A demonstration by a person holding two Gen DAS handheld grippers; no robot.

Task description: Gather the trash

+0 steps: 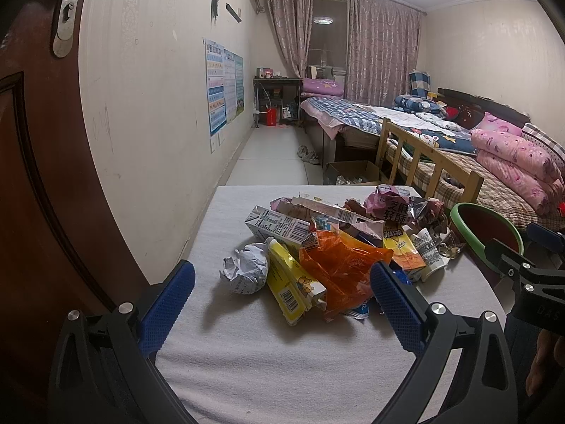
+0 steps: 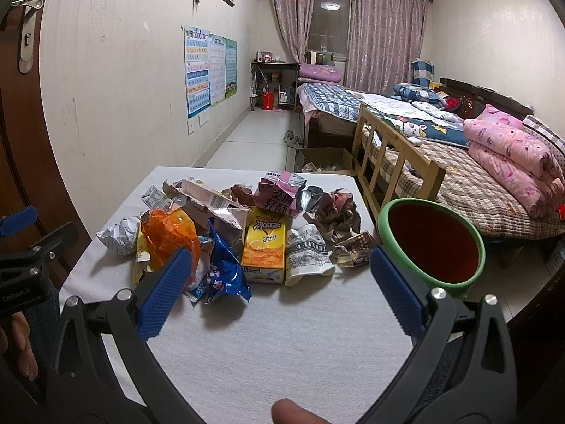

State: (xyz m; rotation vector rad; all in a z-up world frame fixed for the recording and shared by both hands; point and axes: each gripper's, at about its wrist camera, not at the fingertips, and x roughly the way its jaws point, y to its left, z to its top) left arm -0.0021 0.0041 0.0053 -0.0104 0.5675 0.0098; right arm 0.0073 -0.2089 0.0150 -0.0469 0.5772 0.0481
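Left wrist view: the left gripper is spread wide, empty. The orange plastic bag looks light, soft and slippery; a bunched fold should be pinched.

A heap of crumpled wrappers and flattened cartons is piled on the white cloth-covered table. Right of the heap, at the table's edge, a green-rimmed round bin is placed. Behind the heap, past the table, an open cardboard box is set on the floor, with a wooden-framed bed to its right.
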